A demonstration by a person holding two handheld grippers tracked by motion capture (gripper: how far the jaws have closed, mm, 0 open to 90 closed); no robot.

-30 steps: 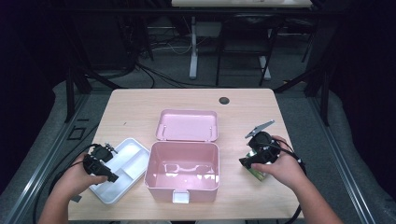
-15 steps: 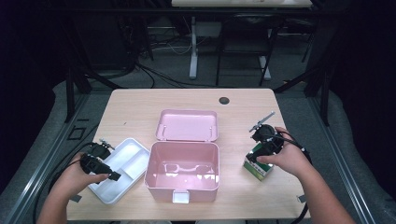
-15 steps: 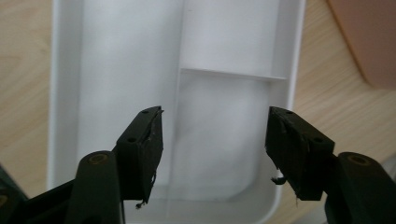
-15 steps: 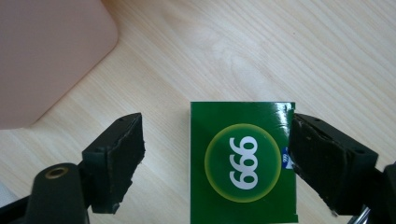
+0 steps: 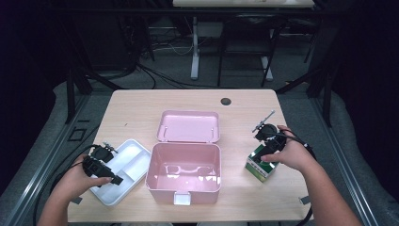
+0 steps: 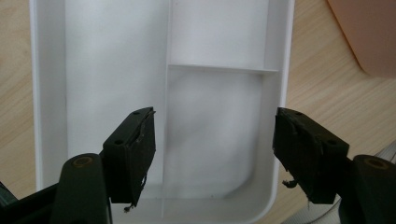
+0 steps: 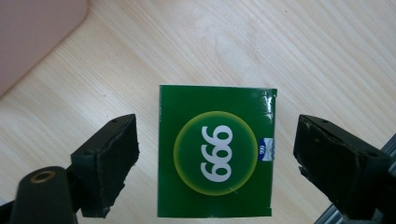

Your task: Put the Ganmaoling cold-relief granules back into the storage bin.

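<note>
Right claw (image 7: 215,161), jaws just opened wide, straddles a green box (image 7: 215,151) ready to grasp; left claw (image 6: 215,161), likewise just opened and empty, hovers over the white tray (image 6: 49,93).

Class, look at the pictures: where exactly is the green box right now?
In the high view the green box stands on the table's right side, right of the open pink case; the right gripper straddles it with open fingers, not touching.

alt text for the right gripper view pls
A green box with a yellow-ringed circle and white digits lies on the light wooden table, between the open black jaws of the right gripper and clear of both. A pink case's corner shows top left.
</note>
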